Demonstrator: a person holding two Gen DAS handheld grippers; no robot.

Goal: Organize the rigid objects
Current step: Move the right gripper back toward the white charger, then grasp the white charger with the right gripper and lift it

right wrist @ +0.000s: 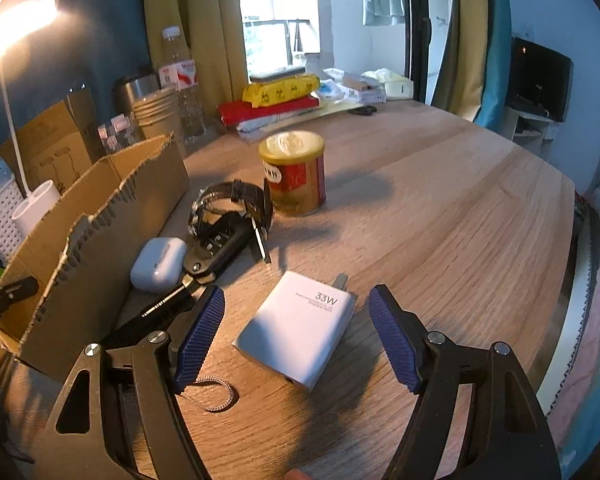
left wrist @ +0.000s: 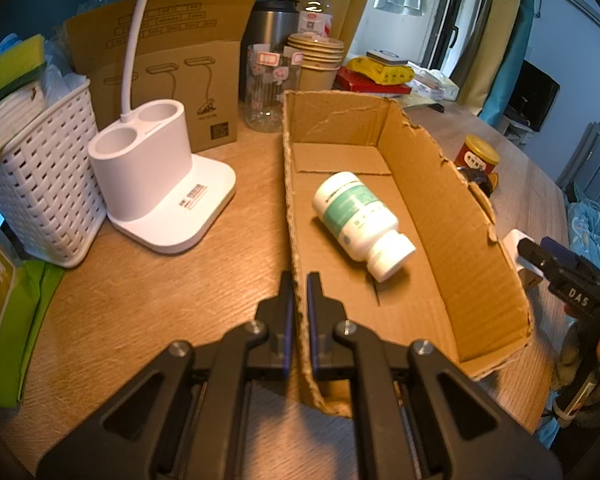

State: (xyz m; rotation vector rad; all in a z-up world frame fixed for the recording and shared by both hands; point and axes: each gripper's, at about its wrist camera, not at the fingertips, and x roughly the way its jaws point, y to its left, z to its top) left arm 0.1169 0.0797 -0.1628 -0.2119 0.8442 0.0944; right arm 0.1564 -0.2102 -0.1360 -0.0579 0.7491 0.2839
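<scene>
Left gripper (left wrist: 300, 284): clamped on the near wall of the cardboard box (left wrist: 420, 184), one finger inside and one outside, steadying it on the wooden table (left wrist: 139, 300).
Box contents, left wrist view: a white pill bottle (left wrist: 362, 222) lies on its side on the box floor; the rest of the floor is bare.
Beyond the far wall, same view: the red tin (left wrist: 478, 156) shows, and the right gripper's dark tip (left wrist: 540, 252) sits low beside a white block.
Right gripper (right wrist: 295, 334): jaws spread wide and holding nothing, one blue pad on either side of the white charger (right wrist: 300, 328), neither pad touching it.
Charger pose, right wrist view: flat on the table, prongs pointing away, just outside the box's torn wall.
Neighbours: earbud case (right wrist: 157, 262), black multitool (right wrist: 215, 244), watch (right wrist: 231, 196) and a grey cord loop (right wrist: 213, 392) by the left finger.
Doing it well: I judge the grasp is next; lower until the pads bracket the charger's long sides, centre it, close squarely, and keep the cord loop out of the pinch.
Risk: a smooth casing may slip if gripped near one corner.
</scene>
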